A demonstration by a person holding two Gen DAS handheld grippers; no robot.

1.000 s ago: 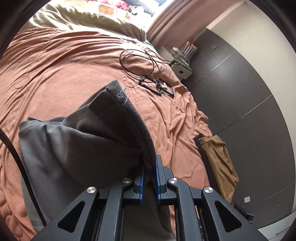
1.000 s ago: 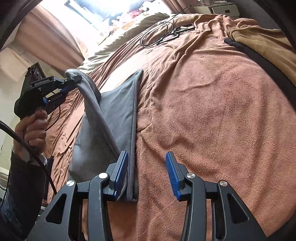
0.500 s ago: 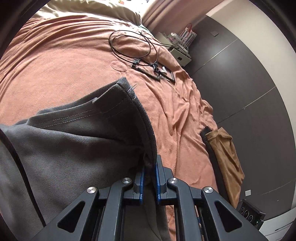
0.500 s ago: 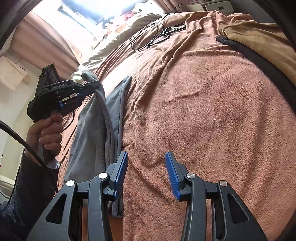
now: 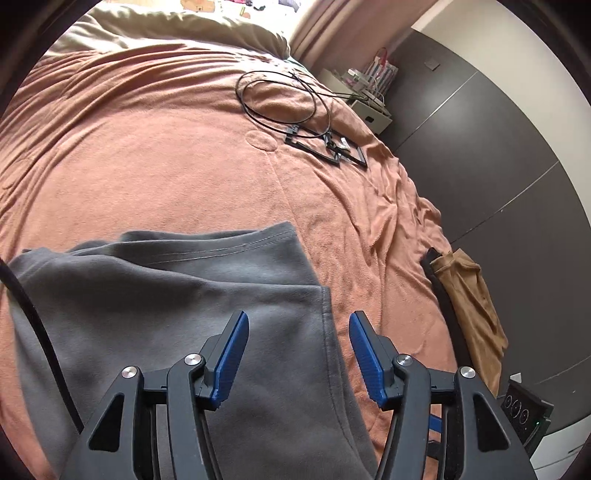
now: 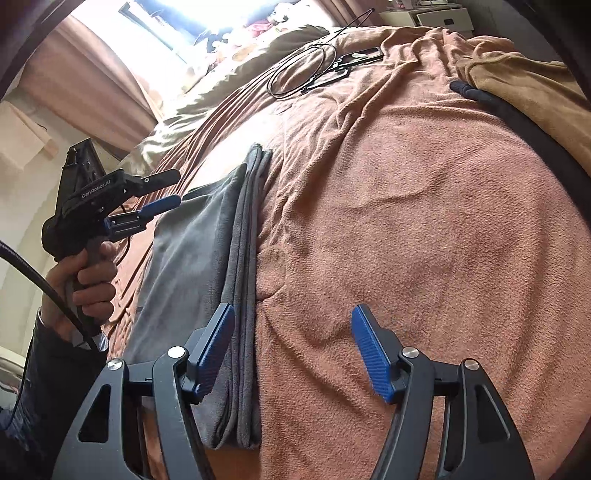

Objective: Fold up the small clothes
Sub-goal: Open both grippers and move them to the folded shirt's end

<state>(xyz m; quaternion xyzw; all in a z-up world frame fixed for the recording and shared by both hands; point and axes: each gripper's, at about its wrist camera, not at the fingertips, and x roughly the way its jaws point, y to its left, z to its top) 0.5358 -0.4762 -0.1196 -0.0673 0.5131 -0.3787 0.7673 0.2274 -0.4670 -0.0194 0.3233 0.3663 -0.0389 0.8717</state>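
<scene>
A grey fleece garment [image 5: 184, 302] lies folded lengthwise on the orange blanket [image 5: 166, 166]; in the right wrist view the garment [image 6: 207, 251] is a long strip with stacked edges on its right side. My left gripper [image 5: 298, 354] hovers just above its near right edge, jaws opening, pads touching nothing. It shows as the left gripper [image 6: 168, 192] held by a hand in the right wrist view. My right gripper [image 6: 291, 347] stands beside the strip's near end, jaws opening, over bare blanket; its left fingertip [image 6: 218, 339] overlaps the cloth's edge.
A coiled black cable [image 5: 280, 99] and black frames [image 5: 325, 144] lie further up the bed. A tan garment [image 5: 469, 299] over a dark one hangs at the bed's right edge. Dark wardrobe doors [image 5: 498, 147] and a bedside unit [image 5: 369, 107] stand beyond. Pillows [image 5: 177, 26] sit at the head.
My left gripper lowered the raised grey flap onto the garment and let it go; the cloth now lies flat. Both grippers' jaws have widened.
</scene>
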